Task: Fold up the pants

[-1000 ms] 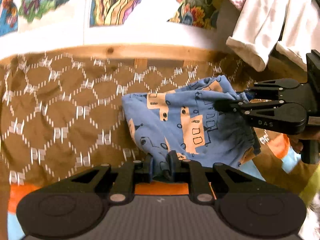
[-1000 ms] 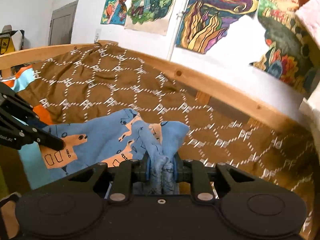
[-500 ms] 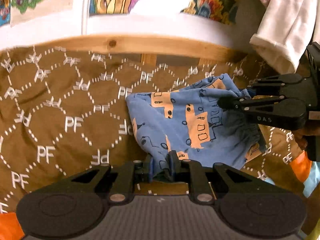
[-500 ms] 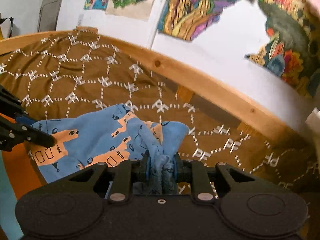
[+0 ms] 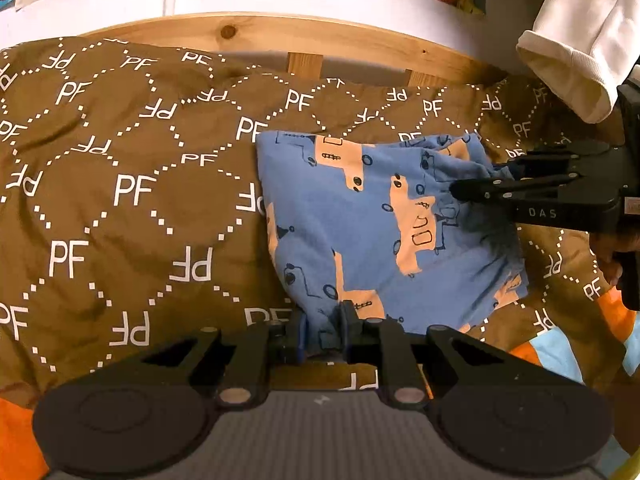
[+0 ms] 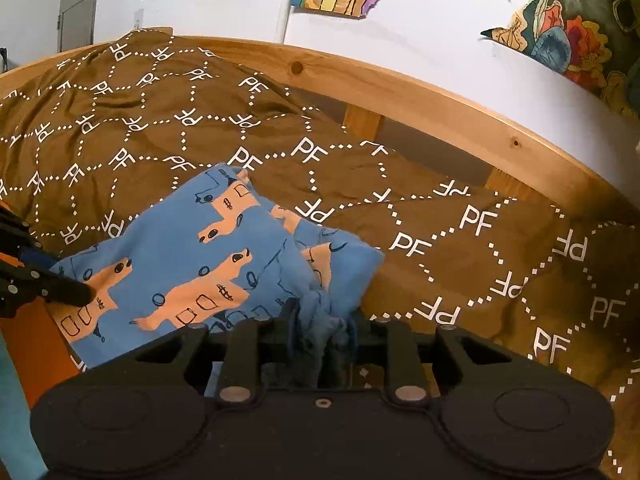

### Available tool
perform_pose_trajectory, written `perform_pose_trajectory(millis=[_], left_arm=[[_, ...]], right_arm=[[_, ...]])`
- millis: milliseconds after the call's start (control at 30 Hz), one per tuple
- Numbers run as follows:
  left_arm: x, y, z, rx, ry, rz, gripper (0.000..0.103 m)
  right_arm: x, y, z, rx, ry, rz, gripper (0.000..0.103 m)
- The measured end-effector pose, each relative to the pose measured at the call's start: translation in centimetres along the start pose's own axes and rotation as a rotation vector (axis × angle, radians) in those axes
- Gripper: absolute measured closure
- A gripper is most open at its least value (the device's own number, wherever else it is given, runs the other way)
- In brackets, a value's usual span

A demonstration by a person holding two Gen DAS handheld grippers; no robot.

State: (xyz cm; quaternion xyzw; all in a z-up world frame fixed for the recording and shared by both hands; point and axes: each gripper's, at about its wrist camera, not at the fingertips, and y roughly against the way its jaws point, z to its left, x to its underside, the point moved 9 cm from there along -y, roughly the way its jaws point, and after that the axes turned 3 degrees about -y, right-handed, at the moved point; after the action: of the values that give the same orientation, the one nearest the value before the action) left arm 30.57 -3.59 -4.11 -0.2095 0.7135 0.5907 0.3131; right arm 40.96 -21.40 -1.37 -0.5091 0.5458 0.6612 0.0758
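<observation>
The blue pants (image 5: 360,220) with orange vehicle prints lie spread on the brown quilt (image 5: 120,200). My left gripper (image 5: 323,334) is shut on their near edge. My right gripper (image 5: 472,190) comes in from the right, shut on the pants' right end. In the right wrist view the pants (image 6: 180,264) stretch left from my right gripper (image 6: 320,332), which pinches bunched fabric. The left gripper's fingertips (image 6: 68,294) show at the far left on the cloth.
A wooden bed rail (image 5: 320,40) runs along the back, with posters on the white wall (image 6: 400,40). A white garment (image 5: 576,52) hangs at the upper right. Orange and light blue bedding (image 5: 560,356) shows at the quilt's near right.
Both grippers have carried the pants forward and down over the quilt. The pants now lie flatter and wider on the quilt. Both grips are unchanged.
</observation>
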Motion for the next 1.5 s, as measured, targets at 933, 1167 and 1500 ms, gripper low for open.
perform_pose_trajectory(millis=[933,1167,1500], left_arm=[[-0.9,3.3,1.1,-0.058,0.086,-0.074,0.011],[-0.4,5.8,1.0,-0.085,0.106,-0.135,0.000],[1.7,8.7,0.5,-0.158,0.040,-0.229,0.000]], right_arm=[[1.4,4.2,-0.4,0.112,-0.025,-0.073,0.005],[2.9,10.0,1.1,0.125,-0.157,-0.190,0.001],[5.3,14.0,3.6,0.134,-0.325,-0.212,0.001]])
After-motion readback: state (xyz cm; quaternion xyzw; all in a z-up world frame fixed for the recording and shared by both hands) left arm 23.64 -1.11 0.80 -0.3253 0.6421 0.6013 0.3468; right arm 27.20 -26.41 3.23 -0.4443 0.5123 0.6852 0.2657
